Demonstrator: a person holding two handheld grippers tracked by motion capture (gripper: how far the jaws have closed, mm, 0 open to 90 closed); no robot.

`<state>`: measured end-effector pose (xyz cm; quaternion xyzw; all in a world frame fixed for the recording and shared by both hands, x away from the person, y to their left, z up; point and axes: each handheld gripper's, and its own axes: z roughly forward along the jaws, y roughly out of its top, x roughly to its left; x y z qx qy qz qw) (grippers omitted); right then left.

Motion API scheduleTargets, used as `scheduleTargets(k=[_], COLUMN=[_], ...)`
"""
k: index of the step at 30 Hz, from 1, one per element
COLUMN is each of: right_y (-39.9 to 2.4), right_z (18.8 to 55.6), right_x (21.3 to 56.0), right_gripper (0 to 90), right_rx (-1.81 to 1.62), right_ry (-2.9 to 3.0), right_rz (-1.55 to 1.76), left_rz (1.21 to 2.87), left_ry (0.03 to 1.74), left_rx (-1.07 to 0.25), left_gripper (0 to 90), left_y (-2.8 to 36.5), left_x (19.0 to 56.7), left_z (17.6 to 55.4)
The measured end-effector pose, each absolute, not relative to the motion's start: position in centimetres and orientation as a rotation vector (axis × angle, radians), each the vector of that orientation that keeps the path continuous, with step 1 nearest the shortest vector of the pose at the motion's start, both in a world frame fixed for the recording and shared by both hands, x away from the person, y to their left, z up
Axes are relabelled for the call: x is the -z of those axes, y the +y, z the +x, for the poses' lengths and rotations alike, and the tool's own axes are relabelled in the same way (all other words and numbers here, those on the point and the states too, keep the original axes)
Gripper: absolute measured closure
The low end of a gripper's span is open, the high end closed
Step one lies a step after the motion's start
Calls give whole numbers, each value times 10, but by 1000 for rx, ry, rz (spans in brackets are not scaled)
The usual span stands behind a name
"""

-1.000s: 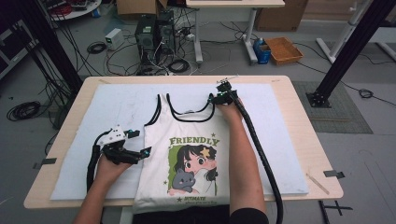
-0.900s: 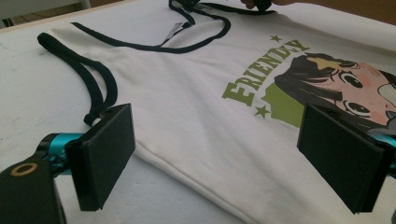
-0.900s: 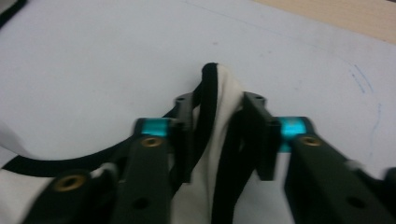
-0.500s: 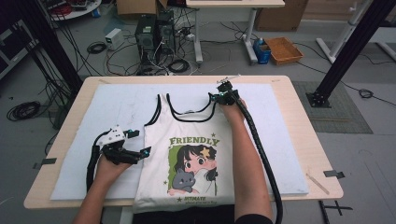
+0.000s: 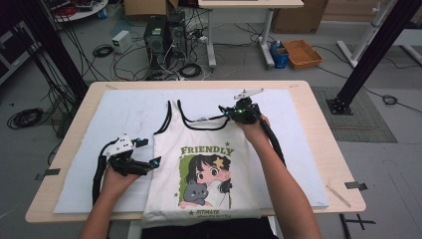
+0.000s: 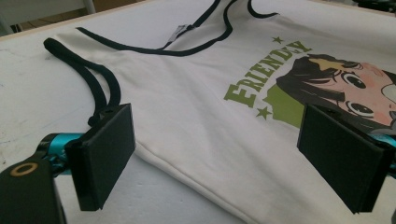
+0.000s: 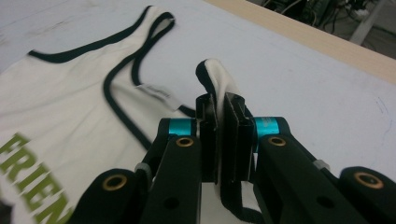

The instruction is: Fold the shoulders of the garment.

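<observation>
We are pinching the tank top's (image 5: pixel 199 164) strap (image 7: pixel 215 77) with our right gripper (image 7: pixel 218 135), whose jaws have just been closing, now lifting it toward 3 o'clock; our left gripper (image 6: pixel 219 158) is staying spread.

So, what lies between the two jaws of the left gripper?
The side edge of the tank top, lying flat on the white mat; the left gripper stands open, in the left gripper view.

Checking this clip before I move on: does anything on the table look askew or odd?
Only one thing: the tank top lies flat except its right shoulder strap, which is bunched and lifted off the white mat, pinched in the shut right tool. The other strap lies flat. No damage visible.
</observation>
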<state>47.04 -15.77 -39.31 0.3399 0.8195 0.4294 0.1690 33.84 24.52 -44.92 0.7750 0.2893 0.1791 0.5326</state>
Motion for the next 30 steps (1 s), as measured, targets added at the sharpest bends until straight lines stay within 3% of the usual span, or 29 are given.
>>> scheduleTargets(k=[11, 14, 19, 28, 30], right_y=[-156, -154, -161, -159, -157], right_z=[394, 375, 360, 372, 373], right_x=[409, 419, 420, 427, 434], right_gripper=[846, 638, 539, 550, 596], right_rx=[-1302, -1290, -1334, -1315, -1304], right_ry=[2351, 2360, 2348, 2460, 2496], right_rz=[854, 853, 816, 788, 784], left_rz=[1858, 1859, 1859, 1858, 1859], left_ry=[688, 688, 689, 693, 691], left_rx=[-446, -449, -450, -454, -455], left_gripper=[114, 114, 114, 114, 114], left_y=[244, 244, 243, 243, 243], left_x=[449, 449, 449, 449, 449], left_z=[338, 338, 338, 338, 338])
